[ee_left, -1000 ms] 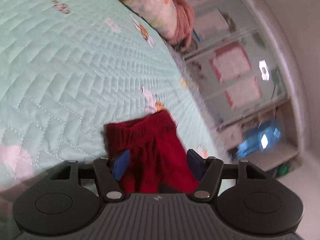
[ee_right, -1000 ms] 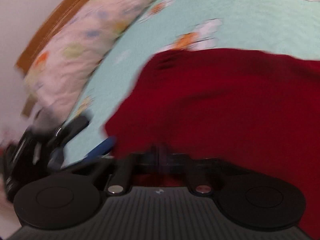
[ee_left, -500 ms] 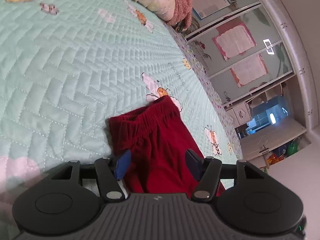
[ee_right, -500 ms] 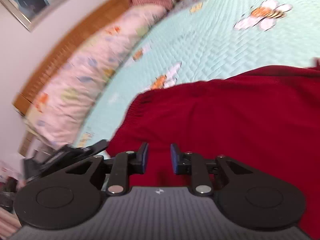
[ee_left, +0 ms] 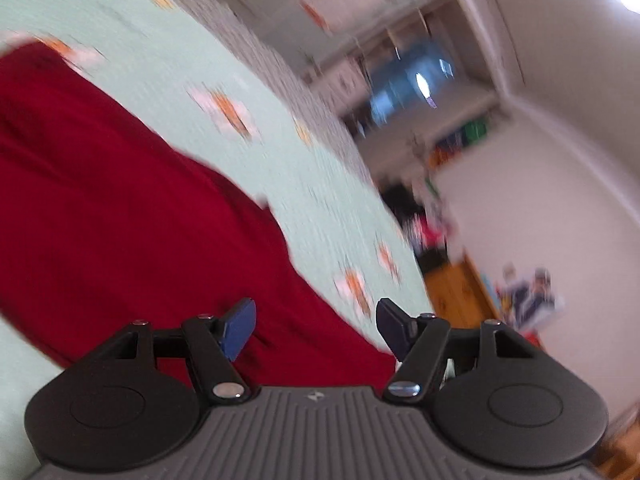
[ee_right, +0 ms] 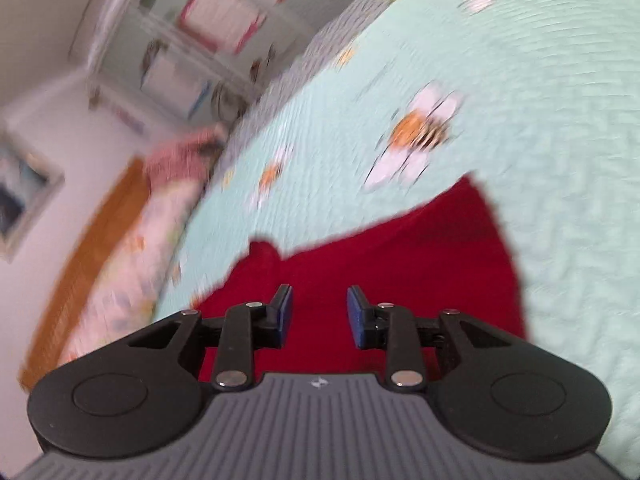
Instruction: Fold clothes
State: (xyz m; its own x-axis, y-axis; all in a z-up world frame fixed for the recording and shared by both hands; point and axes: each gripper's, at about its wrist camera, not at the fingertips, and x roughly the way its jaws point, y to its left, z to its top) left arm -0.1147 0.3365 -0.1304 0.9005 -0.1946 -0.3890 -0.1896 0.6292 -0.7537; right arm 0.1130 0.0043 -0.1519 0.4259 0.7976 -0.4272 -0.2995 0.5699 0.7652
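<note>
A dark red knitted garment [ee_left: 120, 216] lies spread on a mint-green quilted bedspread [ee_left: 168, 52] printed with bees. In the left wrist view it fills the left half of the blurred picture. My left gripper [ee_left: 316, 326] hovers over its near edge, jaws wide apart with nothing between the blue pads. In the right wrist view the red garment [ee_right: 400, 264] lies below and ahead of my right gripper [ee_right: 319, 312]. Its jaws are opening, and no cloth is pinched between the pads.
A patterned pillow [ee_right: 132, 264] and a wooden headboard [ee_right: 92, 252] lie left of the garment in the right wrist view. The bed's edge [ee_left: 360, 152] drops off toward white walls, shelves and a wooden piece of furniture [ee_left: 456, 292].
The right gripper let go of the red cloth, opened and swung away across it. The left gripper swept sideways along the garment, staying open. Both views are now blurred.
</note>
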